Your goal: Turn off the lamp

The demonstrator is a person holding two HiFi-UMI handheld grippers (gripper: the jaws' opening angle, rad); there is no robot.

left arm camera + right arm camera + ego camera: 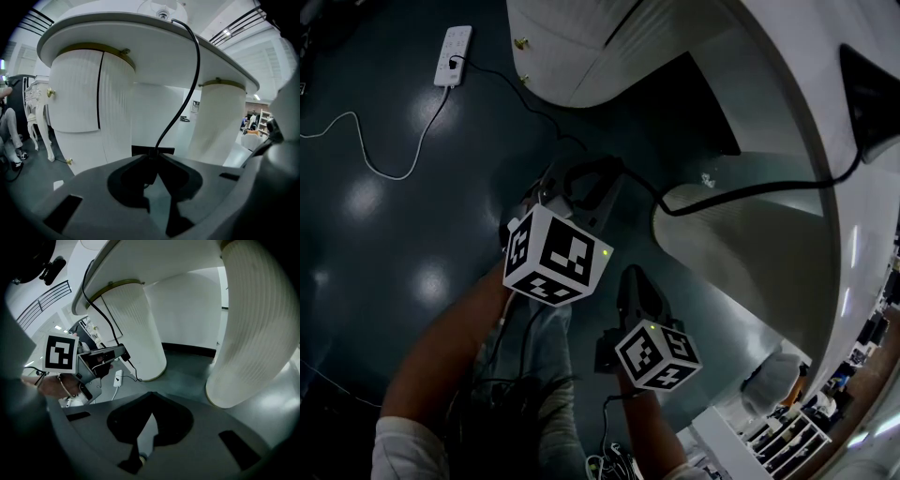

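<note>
A black lamp cord (741, 192) runs from a dark lamp base (867, 94) on the white desk top down to my left gripper (591, 183). In the left gripper view the cord (185, 103) drops over the desk edge and ends in a dark inline switch (145, 171) at the jaw tips of the left gripper (152, 157), which is shut on it. The right gripper view shows the left gripper (119, 354) from the side, with the switch at its tip. My right gripper (636, 286) hangs lower and to the right, its jaws (151, 397) shut and empty.
The white desk (825, 131) stands on two ribbed round pedestals (140, 329) (258, 324), with dark floor between them. A white power strip (453, 54) lies on the floor with the cord plugged in. Someone's legs (9, 126) and a white cabinet (40, 103) are at the far left.
</note>
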